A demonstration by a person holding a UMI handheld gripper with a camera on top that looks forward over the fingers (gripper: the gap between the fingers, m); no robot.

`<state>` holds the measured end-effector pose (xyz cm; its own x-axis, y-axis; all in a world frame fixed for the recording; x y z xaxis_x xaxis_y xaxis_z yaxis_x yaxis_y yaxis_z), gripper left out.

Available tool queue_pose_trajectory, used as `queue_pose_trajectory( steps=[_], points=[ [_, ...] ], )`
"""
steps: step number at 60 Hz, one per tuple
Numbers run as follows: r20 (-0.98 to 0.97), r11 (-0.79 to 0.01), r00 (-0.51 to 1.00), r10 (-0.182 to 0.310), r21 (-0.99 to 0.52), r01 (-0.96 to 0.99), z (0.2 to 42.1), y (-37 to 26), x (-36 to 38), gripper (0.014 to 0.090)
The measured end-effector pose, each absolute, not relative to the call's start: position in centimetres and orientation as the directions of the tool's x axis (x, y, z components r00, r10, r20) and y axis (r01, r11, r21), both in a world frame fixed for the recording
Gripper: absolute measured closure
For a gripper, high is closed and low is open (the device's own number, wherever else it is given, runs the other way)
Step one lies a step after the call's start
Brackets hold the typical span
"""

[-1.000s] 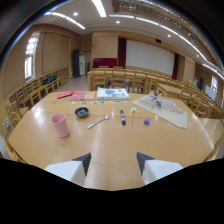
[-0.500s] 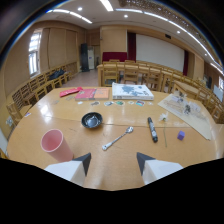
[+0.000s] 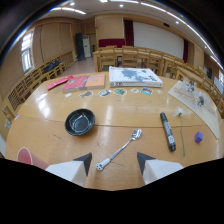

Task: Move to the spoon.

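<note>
Fingers (image 3: 114,162) spread open, framing the spoon (image 3: 120,148) lying flat on the desk (image 3: 130,117) just ahead — probably light, stiff, slippery, best pinched mid-handle.

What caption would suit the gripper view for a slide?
Open gripper nears a spoon lying just ahead on the table, beside a bowl and a marker.

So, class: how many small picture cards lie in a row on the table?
4, in a row beyond the black bowl, before the white book: card one, two, three, four. None seems hidden.
</note>
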<state>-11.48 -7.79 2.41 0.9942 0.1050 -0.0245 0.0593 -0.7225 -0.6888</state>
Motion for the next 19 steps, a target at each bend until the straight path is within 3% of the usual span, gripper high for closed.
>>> queue_pose_trajectory(
  steps=[19],
  points=[
    [-0.017, -0.723, 0.994, 0.108, -0.688, 0.066, 2.43, -7.06, -11.32, 0.0194]
  ],
)
